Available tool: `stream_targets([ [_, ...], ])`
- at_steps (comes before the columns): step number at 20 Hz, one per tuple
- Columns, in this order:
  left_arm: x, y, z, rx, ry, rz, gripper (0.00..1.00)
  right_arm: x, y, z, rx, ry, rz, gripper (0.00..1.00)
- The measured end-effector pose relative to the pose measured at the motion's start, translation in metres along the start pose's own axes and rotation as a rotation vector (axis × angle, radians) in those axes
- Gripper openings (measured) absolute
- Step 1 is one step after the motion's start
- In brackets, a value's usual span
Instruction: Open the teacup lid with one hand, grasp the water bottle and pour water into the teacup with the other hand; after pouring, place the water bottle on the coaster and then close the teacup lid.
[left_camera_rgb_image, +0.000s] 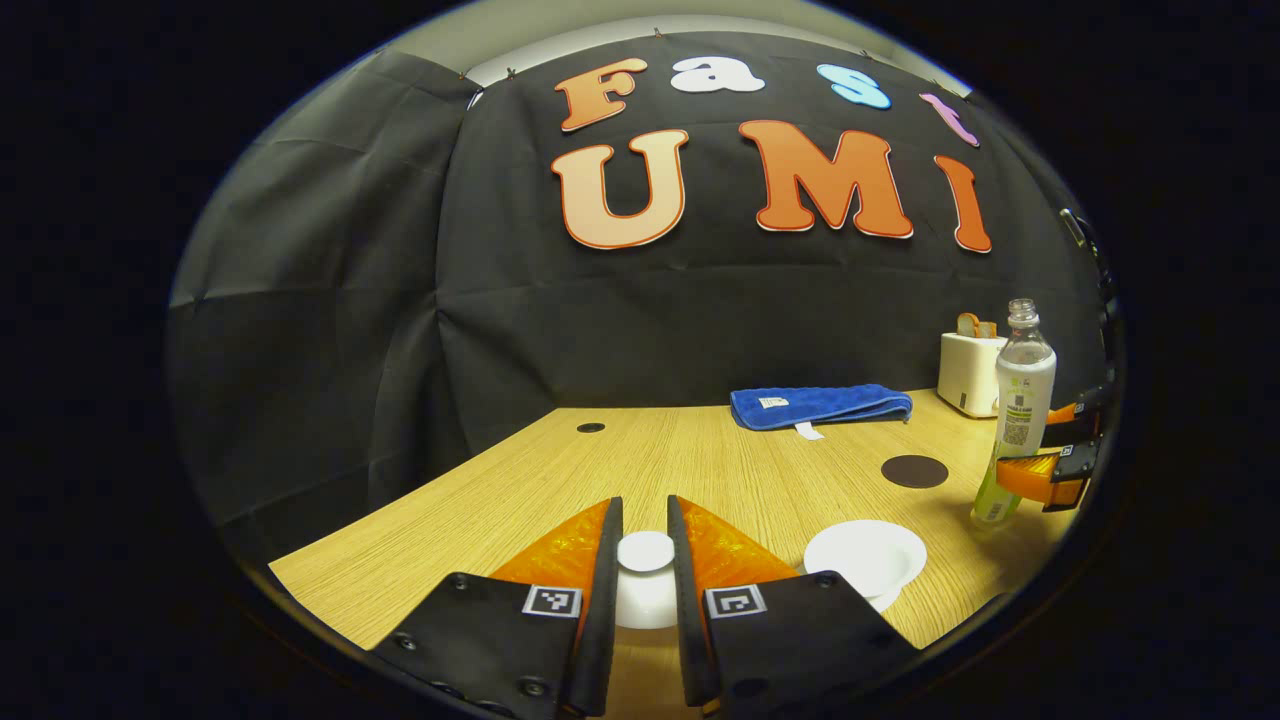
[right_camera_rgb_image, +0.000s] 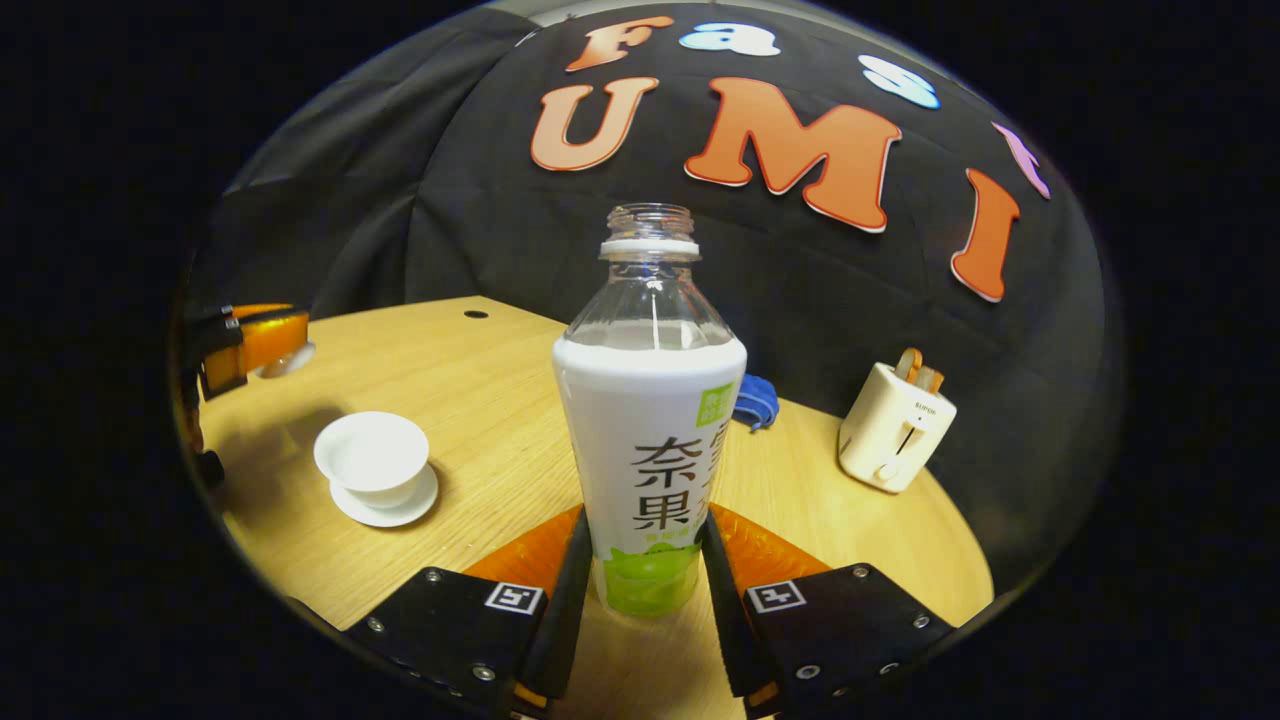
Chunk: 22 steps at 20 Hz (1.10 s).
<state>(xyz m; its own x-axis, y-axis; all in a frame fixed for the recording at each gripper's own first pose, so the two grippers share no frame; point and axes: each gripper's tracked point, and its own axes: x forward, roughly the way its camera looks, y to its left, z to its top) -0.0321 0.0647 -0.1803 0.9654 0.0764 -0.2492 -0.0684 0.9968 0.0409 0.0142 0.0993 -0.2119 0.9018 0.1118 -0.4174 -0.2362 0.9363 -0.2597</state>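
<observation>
Recording booth: black cloth wall; wooden table; toaster as prop

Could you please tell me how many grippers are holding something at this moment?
2: the left gripper grips the white teacup lid above the table; the right gripper clamps the water bottle low on its body.
</observation>
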Motion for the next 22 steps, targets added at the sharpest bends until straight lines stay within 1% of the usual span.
stream_targets([
  [3, -0.001, 0.009, -0.003, -0.001, 0.003, 0.013, 0.31, 0.003, 0.005, 0.006, -0.08, -0.003, -0.004, 0.59],
  [7, -0.002, 0.018, -0.005, 0.001, 0.007, 0.027, 0.31, 0.008, -0.005, 0.021, -0.251, -0.03, -0.079, 0.59],
  [11, -0.003, 0.023, -0.008, -0.012, 0.013, 0.027, 0.31, 0.009, -0.006, 0.033, -0.429, -0.062, -0.126, 0.59],
  [12, -0.004, 0.024, -0.009, -0.014, 0.015, 0.028, 0.31, 0.009, -0.004, 0.036, -0.469, -0.071, -0.128, 0.59],
  [13, -0.003, 0.027, -0.01, -0.016, 0.016, 0.03, 0.31, 0.011, -0.001, 0.037, -0.506, -0.078, -0.127, 0.62],
  [14, -0.004, 0.028, -0.01, -0.018, 0.017, 0.031, 0.31, 0.012, 0.004, 0.038, -0.546, -0.086, -0.118, 0.59],
  [16, -0.004, 0.029, -0.012, -0.025, 0.02, 0.027, 0.31, 0.015, 0.013, 0.037, -0.618, -0.097, -0.106, 0.59],
  [19, -0.007, 0.033, -0.016, -0.023, 0.025, 0.03, 0.31, 0.018, 0.019, 0.037, -0.725, -0.115, -0.121, 0.59],
  [22, -0.007, 0.037, -0.02, -0.029, 0.033, 0.033, 0.31, 0.02, 0.023, 0.036, -0.808, -0.128, -0.128, 0.59],
])
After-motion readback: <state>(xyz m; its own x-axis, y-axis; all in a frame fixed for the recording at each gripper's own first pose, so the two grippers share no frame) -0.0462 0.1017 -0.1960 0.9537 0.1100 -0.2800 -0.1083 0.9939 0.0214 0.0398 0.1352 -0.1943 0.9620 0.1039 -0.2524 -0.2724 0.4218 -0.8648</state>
